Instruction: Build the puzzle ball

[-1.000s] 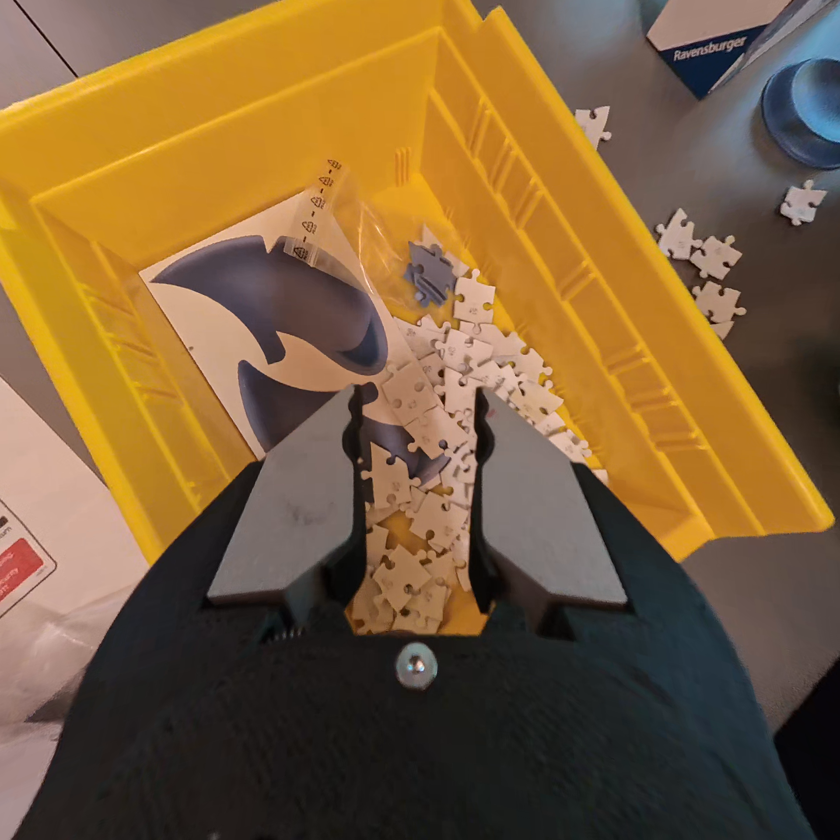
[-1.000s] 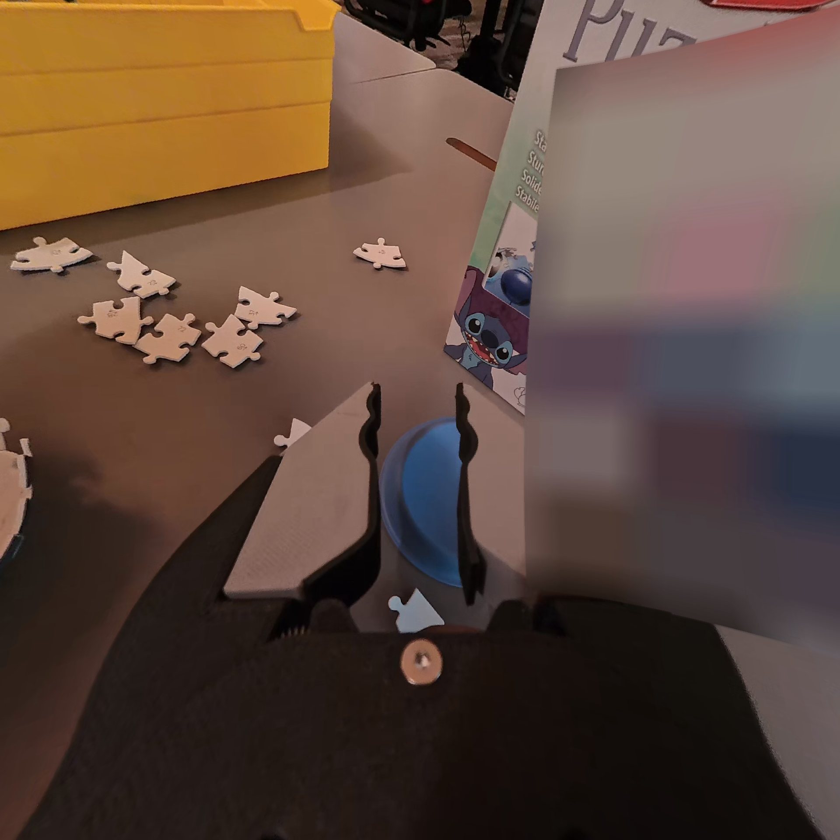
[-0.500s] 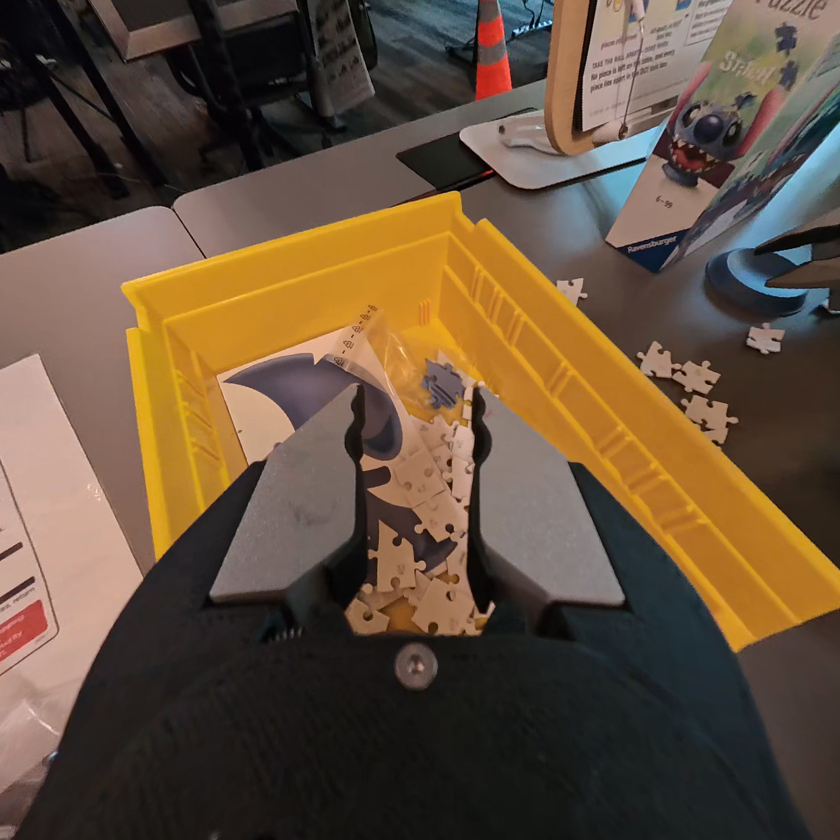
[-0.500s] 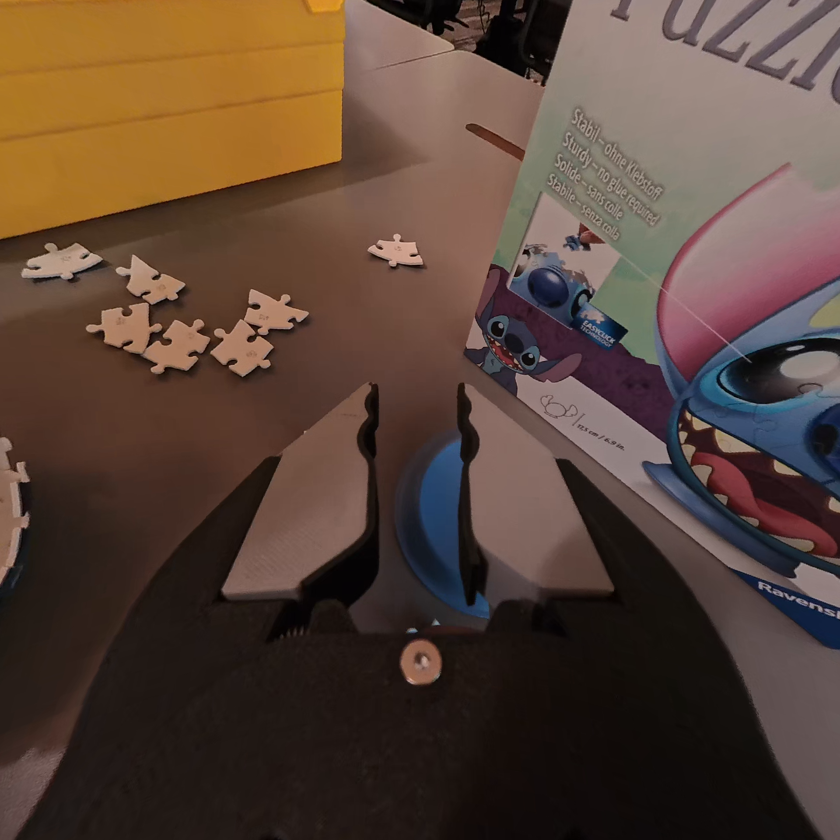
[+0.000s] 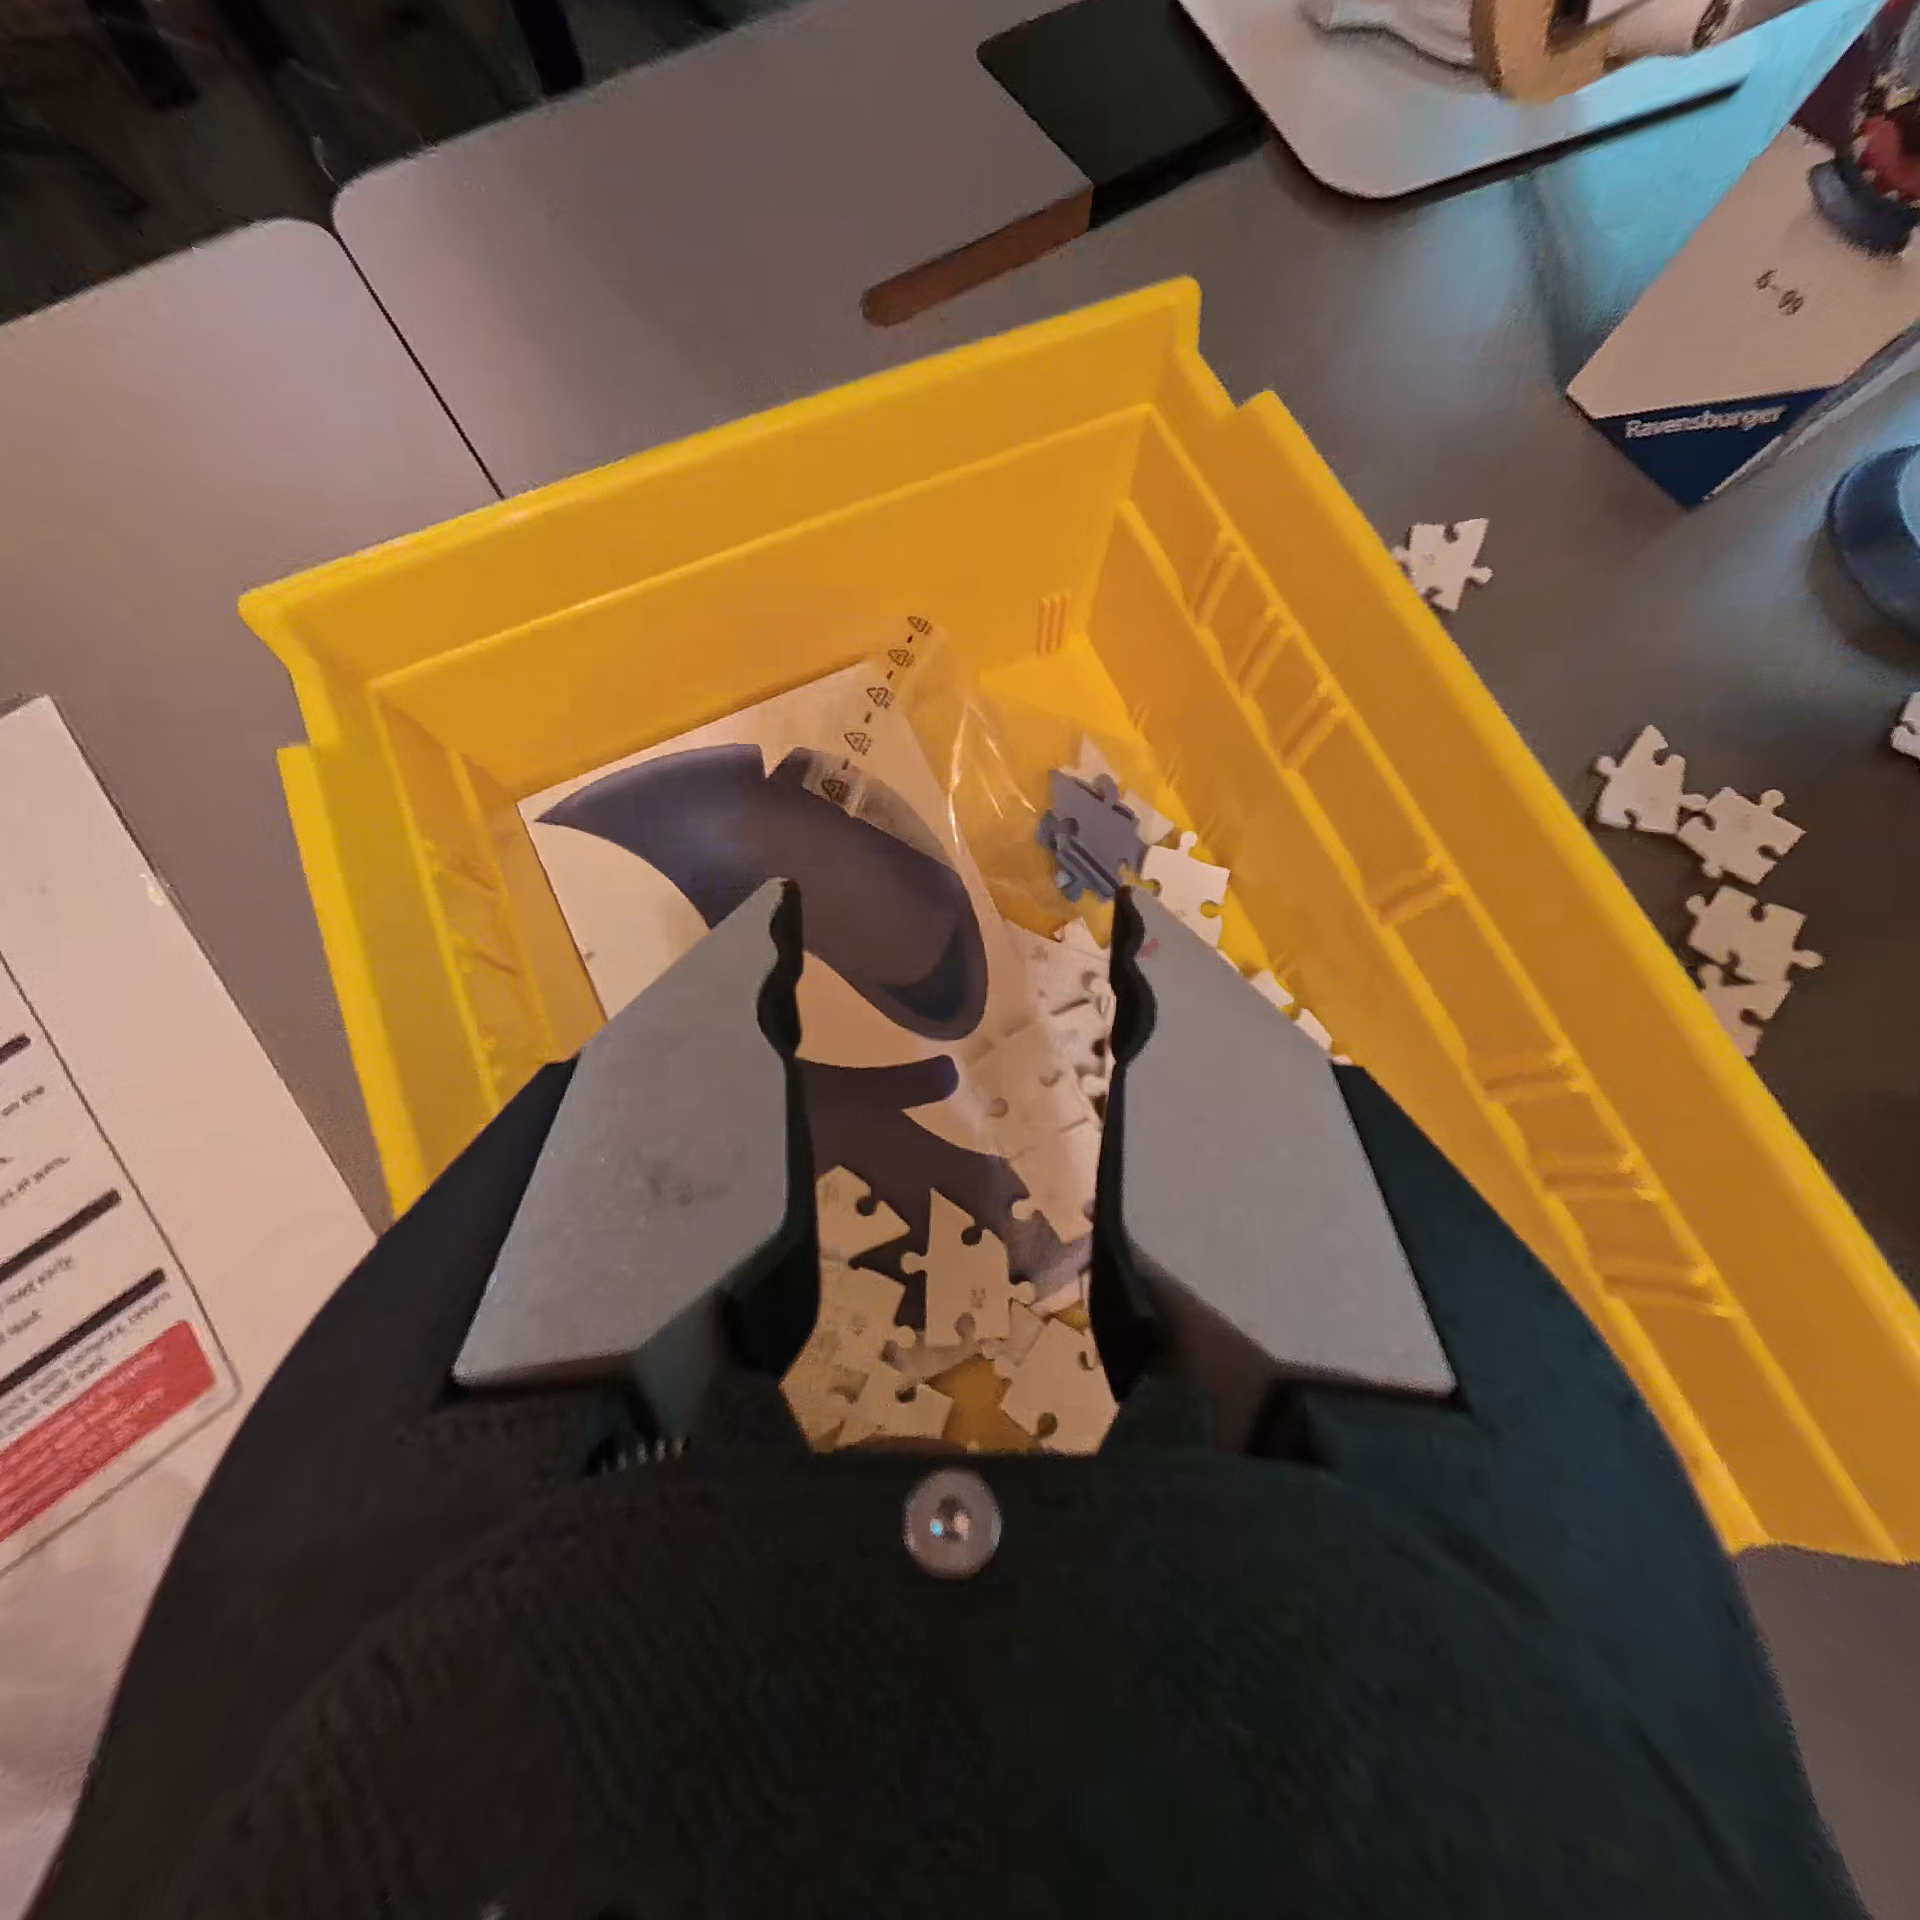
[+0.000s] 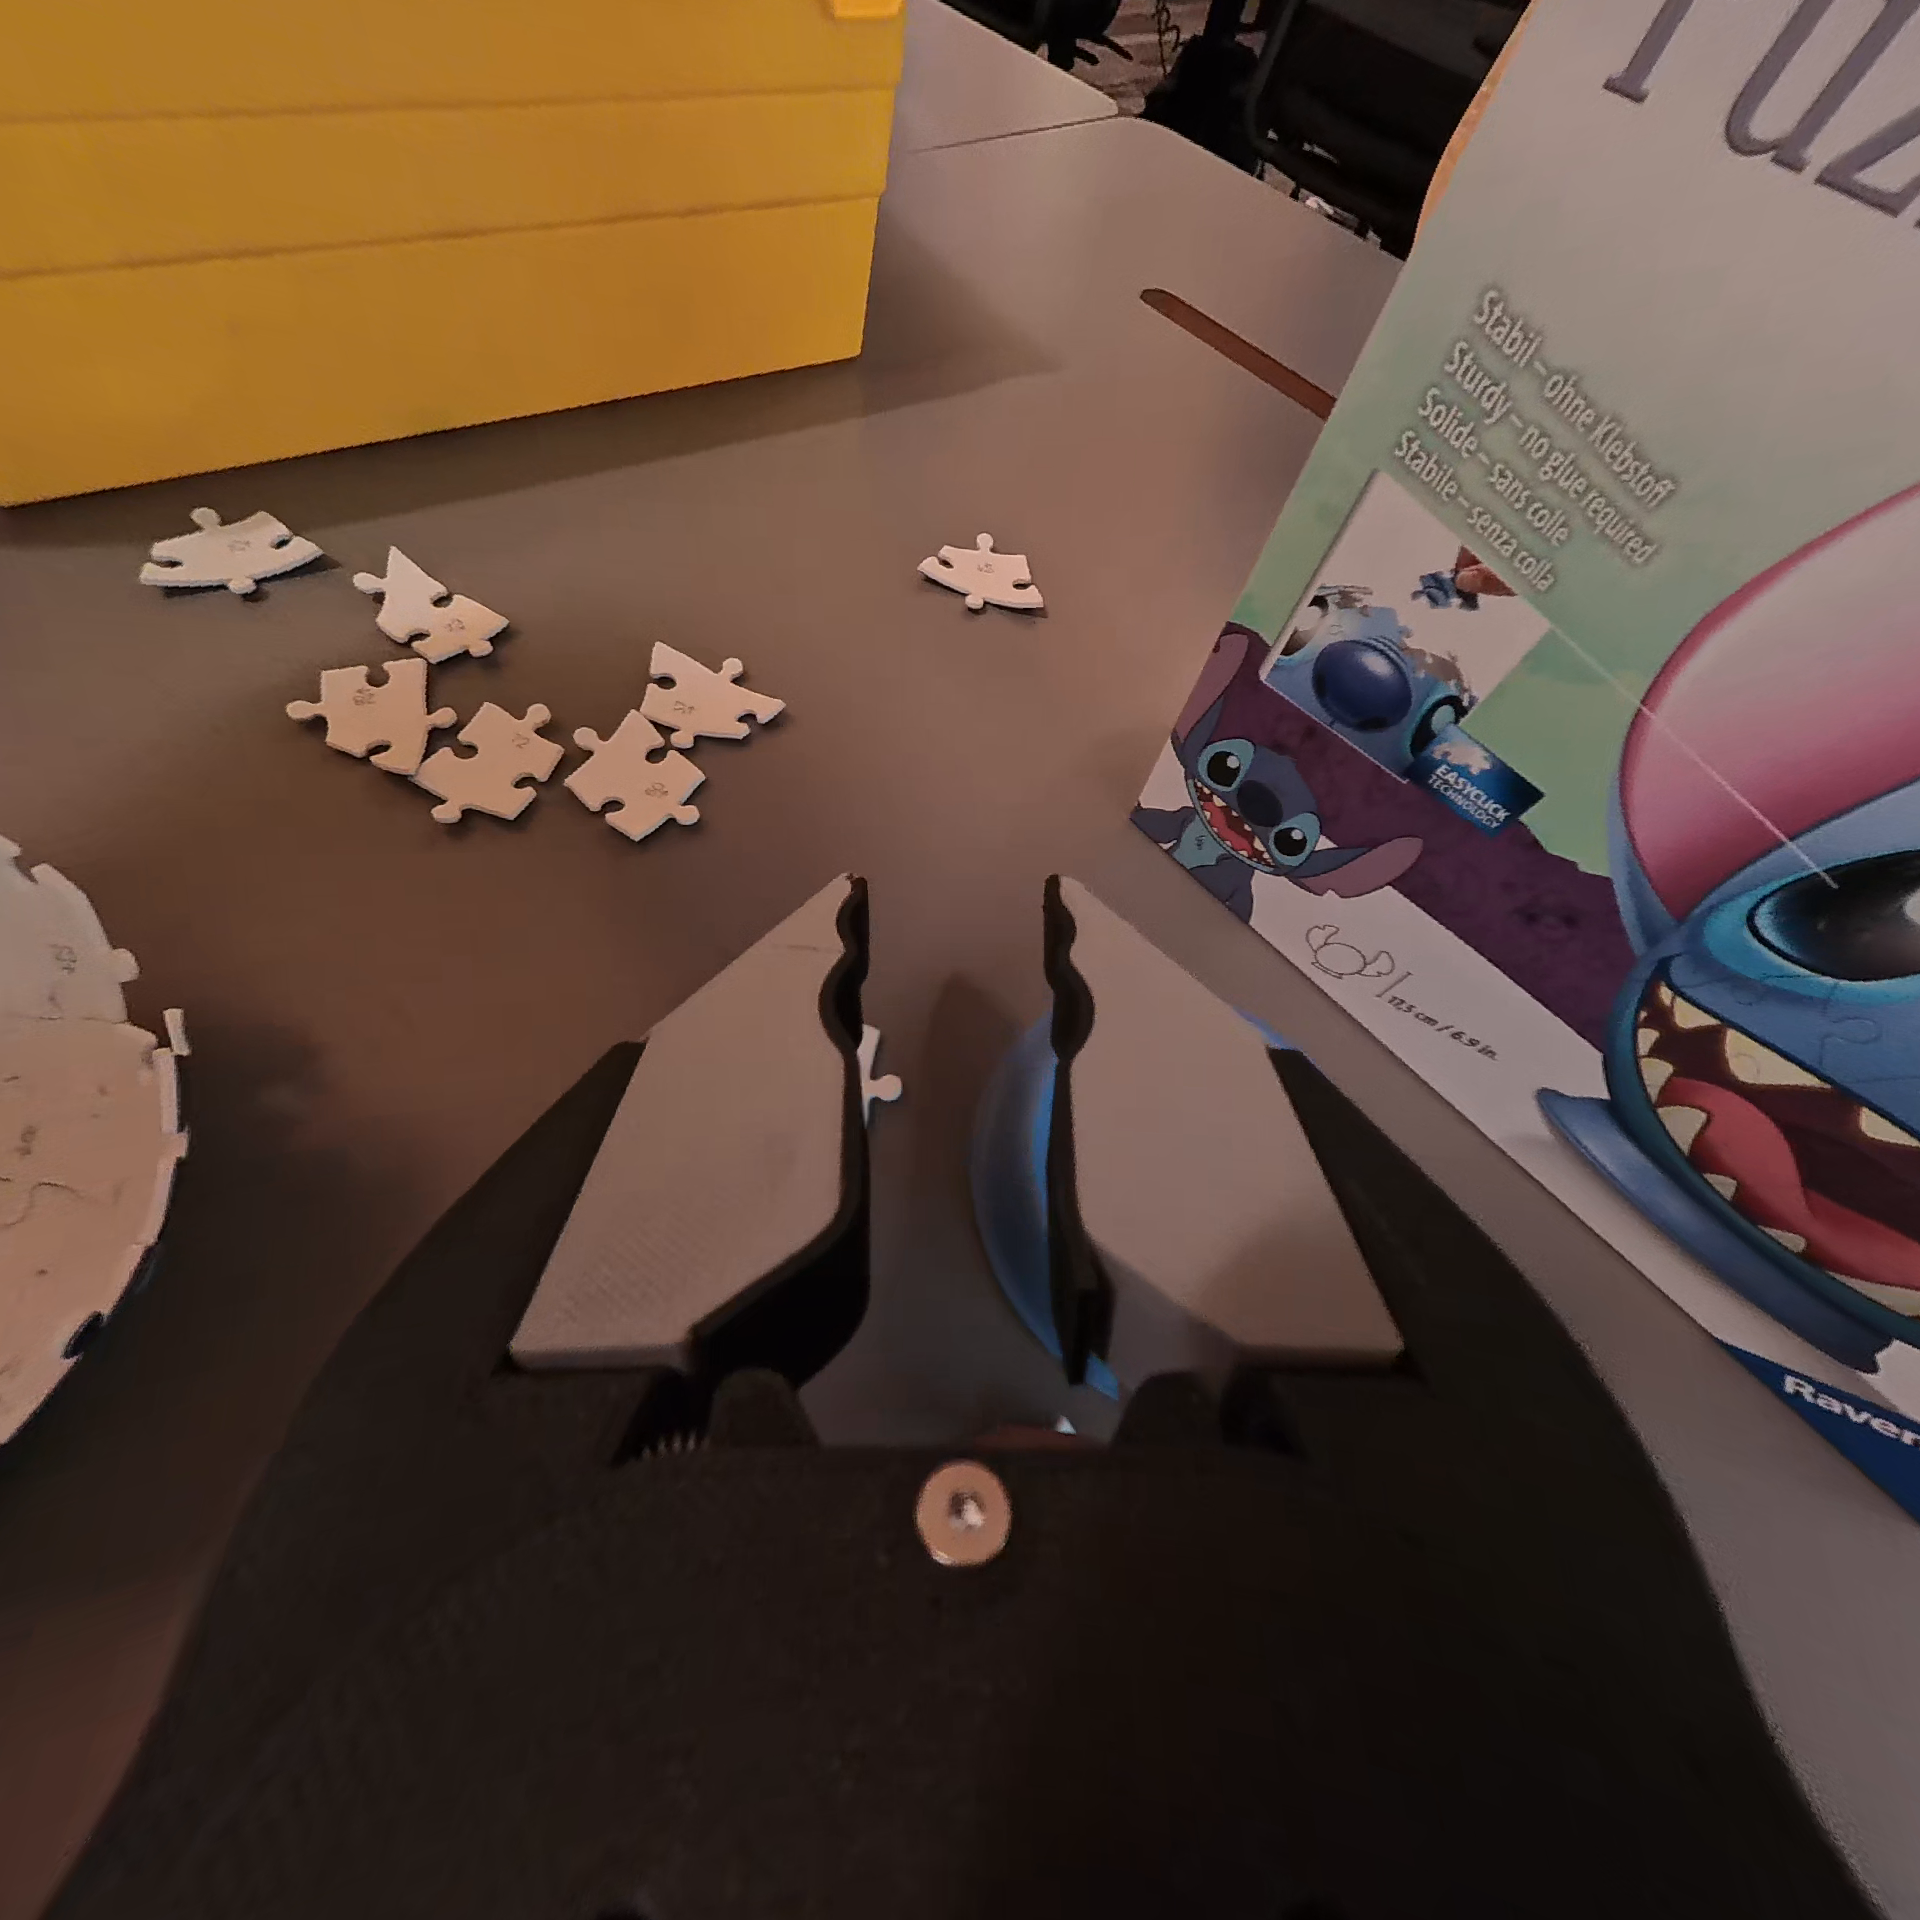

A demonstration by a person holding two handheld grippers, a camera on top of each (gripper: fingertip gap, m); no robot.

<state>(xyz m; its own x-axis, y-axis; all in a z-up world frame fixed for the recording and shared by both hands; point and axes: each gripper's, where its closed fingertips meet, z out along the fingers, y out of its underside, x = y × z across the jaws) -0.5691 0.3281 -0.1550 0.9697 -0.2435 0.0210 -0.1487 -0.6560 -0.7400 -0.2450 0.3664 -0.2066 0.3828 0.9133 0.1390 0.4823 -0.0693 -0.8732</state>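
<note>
Closer over the yellow bin [image 5: 1351, 665] than half a second ago, the left gripper [image 5: 948, 914] hangs with its fingers parted and empty above the white puzzle pieces [image 5: 966, 1309] heaped inside. The right gripper [image 6: 951, 899], fingers likewise apart and holding nothing, has drifted left of the blue stand [image 6: 1013, 1164]. Beside the bin, loose pieces [image 6: 499, 717] lie on the table [image 6: 935, 436]; what looks like the part-built puzzle ball [image 6: 73, 1132] sits nearer.

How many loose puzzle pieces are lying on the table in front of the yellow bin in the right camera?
7 white cardboard puzzle pieces: one far left, five clustered, one alone. An eighth peeks behind the right claw; more may hide.
</note>
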